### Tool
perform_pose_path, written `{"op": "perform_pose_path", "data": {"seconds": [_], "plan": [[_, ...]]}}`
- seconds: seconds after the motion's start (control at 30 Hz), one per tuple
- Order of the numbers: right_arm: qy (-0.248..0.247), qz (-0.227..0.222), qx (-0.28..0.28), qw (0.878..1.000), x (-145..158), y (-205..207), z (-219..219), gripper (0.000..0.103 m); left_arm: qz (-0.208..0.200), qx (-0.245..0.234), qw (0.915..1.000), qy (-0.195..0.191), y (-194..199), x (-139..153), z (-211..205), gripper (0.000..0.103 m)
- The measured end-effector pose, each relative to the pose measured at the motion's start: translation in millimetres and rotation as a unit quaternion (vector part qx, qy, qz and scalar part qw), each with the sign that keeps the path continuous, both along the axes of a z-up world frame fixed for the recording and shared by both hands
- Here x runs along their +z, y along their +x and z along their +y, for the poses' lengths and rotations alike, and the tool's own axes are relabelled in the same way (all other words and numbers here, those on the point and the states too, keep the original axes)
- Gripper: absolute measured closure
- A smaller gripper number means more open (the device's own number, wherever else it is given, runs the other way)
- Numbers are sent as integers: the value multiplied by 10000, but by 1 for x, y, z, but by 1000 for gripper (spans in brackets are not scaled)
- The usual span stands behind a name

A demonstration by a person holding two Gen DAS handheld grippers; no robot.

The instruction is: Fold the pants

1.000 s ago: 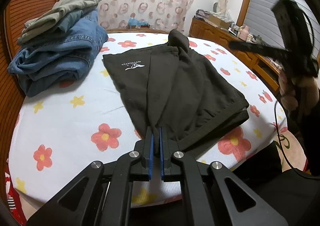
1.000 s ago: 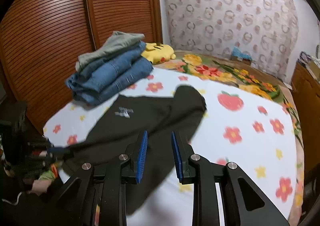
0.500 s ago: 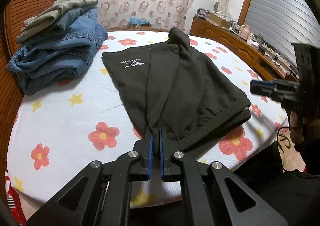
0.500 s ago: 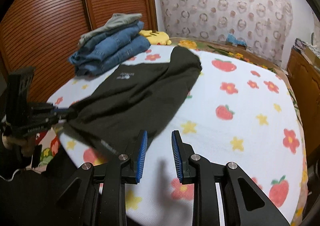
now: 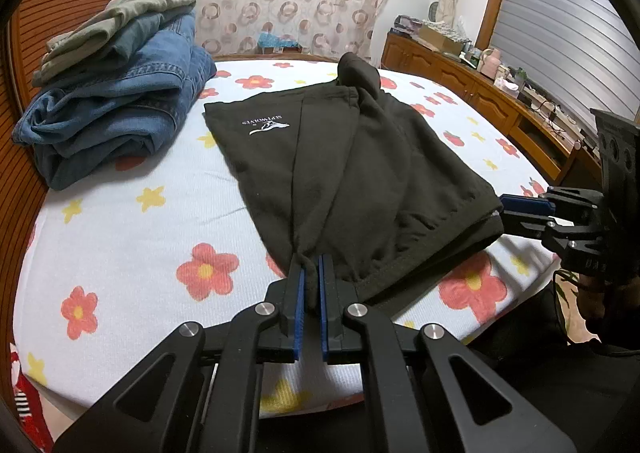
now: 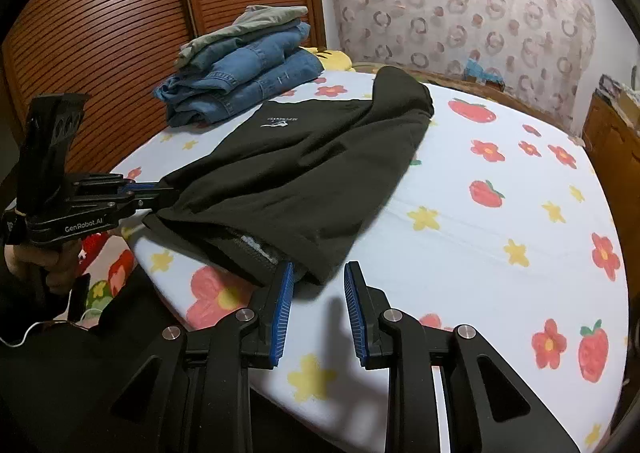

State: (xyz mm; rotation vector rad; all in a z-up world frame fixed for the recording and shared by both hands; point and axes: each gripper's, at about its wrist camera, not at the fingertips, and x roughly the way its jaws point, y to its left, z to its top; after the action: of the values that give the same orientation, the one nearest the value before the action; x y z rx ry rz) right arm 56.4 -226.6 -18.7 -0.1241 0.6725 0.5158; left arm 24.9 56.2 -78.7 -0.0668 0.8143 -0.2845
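Black pants (image 5: 360, 173) with a white logo lie folded over on a flower-print bed (image 5: 120, 233). My left gripper (image 5: 310, 273) is shut on the near left corner of the pants. It also shows in the right wrist view (image 6: 160, 189) at the left, pinching that corner. My right gripper (image 6: 318, 277) is open, its fingers either side of the near right corner of the pants (image 6: 304, 181), just above the sheet. It shows in the left wrist view (image 5: 516, 209) at the right, beside the pants' edge.
A stack of folded jeans and a grey-green garment (image 5: 116, 93) sits at the bed's far left, also in the right wrist view (image 6: 244, 69). A wooden slatted wardrobe (image 6: 120, 33) stands behind. A wooden cabinet (image 5: 460, 85) lines the right wall.
My right gripper has come down and in to the near right corner of the pants. My left gripper has stayed shut on its corner.
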Motion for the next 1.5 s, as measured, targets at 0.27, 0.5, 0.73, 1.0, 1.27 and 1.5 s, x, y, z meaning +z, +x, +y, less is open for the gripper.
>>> {"op": "perform_pose_path", "data": {"seconds": [0.27, 0.5, 0.73, 1.0, 1.27, 1.5], "plan": [[10, -107, 110, 9999, 3, -3, 5, 100, -4, -6, 10000, -1, 0, -1, 0, 97], [260, -224, 304, 9989, 14, -24, -4, 101, -66, -24, 10000, -40, -4, 2, 0, 97], [296, 60, 303, 9991, 0, -25, -8, 101, -53, 3, 10000, -55, -6, 3, 2, 97], [110, -25, 151, 9998, -3, -27, -1, 83, -18, 8, 10000, -55, -7, 1, 0, 97], [-219, -86, 92, 9997, -3, -24, 13, 69, -18, 6, 10000, -53, -7, 1, 0, 97], [-300, -163, -254, 9991, -3, -11, 16, 62, -18, 2, 10000, -65, -7, 2, 0, 97]]}}
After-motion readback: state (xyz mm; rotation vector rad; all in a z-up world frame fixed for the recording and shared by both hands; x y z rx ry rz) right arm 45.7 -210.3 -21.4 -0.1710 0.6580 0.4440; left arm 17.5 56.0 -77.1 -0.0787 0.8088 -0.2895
